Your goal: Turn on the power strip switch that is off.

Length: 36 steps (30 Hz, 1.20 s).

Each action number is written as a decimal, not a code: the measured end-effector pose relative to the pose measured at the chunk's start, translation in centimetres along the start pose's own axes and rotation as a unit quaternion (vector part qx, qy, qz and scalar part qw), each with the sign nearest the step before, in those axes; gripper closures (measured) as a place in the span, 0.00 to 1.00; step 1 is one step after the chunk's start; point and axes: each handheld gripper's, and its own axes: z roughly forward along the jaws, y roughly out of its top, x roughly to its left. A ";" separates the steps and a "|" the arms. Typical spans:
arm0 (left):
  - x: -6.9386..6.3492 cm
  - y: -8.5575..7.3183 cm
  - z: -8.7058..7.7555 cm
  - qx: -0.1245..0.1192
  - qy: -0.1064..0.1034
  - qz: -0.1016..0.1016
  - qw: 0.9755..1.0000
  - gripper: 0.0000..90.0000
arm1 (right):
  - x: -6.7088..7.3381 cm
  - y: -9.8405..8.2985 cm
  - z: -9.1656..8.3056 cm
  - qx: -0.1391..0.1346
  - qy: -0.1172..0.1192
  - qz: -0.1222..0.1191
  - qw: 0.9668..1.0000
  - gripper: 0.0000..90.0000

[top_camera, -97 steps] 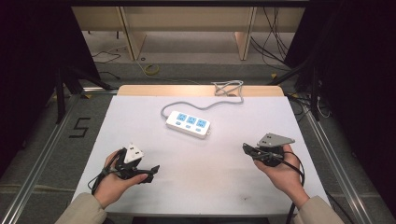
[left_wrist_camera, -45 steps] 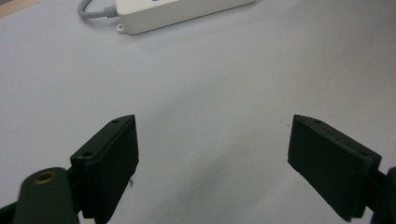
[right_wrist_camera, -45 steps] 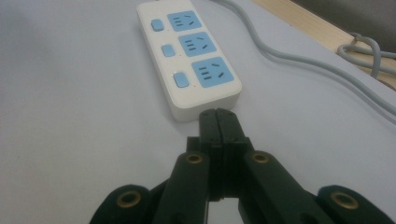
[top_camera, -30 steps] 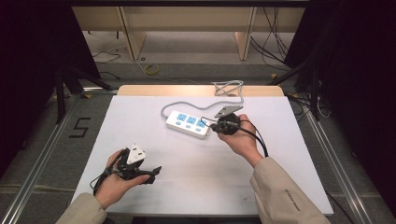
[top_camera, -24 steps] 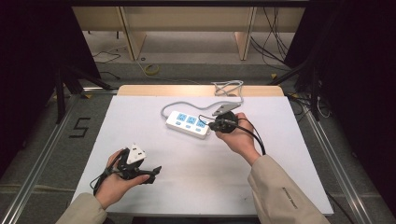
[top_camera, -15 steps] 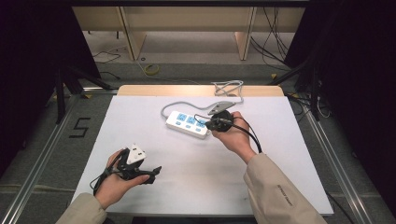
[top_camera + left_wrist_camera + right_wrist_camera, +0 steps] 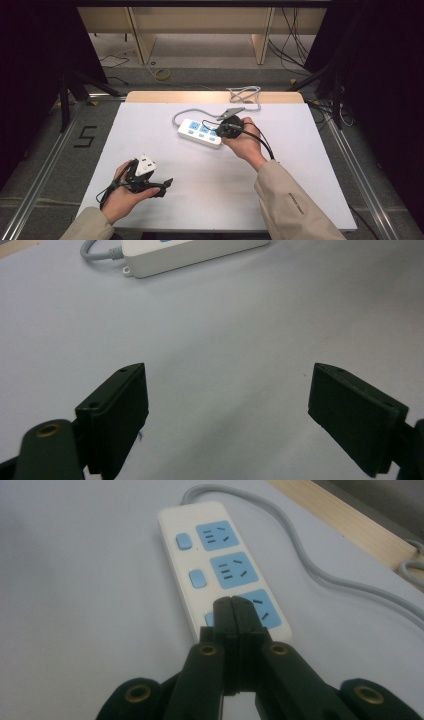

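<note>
Our right gripper (image 7: 233, 611) has its jaws pressed together, tips on the nearest blue switch of a white power strip (image 7: 201, 132) lying toward the table's (image 7: 300, 165) far edge. Our left gripper (image 7: 230, 410) rests spread wide and empty near the front-left corner. The strip looks rigid, light and liable to slide; its long axis runs diagonally, cord end toward the far-left corner, so we would grip across its narrow sides.

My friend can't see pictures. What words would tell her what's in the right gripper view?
The right gripper, its two black jaws pressed shut, points down at the near end of a white power strip with three blue sockets and blue switches. The strip lies on a white table, and its grey cable curves away past the table's wooden edge.
</note>
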 end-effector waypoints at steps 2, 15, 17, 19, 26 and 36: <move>0.0 0.0 0.0 0.001 -0.002 0.003 1.000 0.18 | 0.0 0.1 0.1 0.001 0.000 0.001 1.000 1.00; -0.1 0.0 0.0 0.000 -0.002 0.004 1.000 0.18 | -0.1 0.6 1.6 0.010 -0.001 0.008 1.000 1.00; -0.1 0.0 0.0 0.000 -0.002 0.005 1.000 0.18 | -0.1 0.5 1.8 0.011 -0.001 0.011 1.000 1.00; -0.1 0.0 0.0 0.001 -0.002 0.004 1.000 0.18 | -0.2 0.5 1.9 0.010 -0.001 0.012 1.000 1.00; -0.1 0.0 0.1 0.000 -0.003 0.003 1.000 0.18 | -0.3 0.9 2.5 0.013 0.000 0.016 1.000 1.00; -0.2 0.1 0.1 -0.002 -0.004 0.003 1.000 0.18 | 0.0 1.5 3.3 0.016 0.005 0.017 1.000 1.00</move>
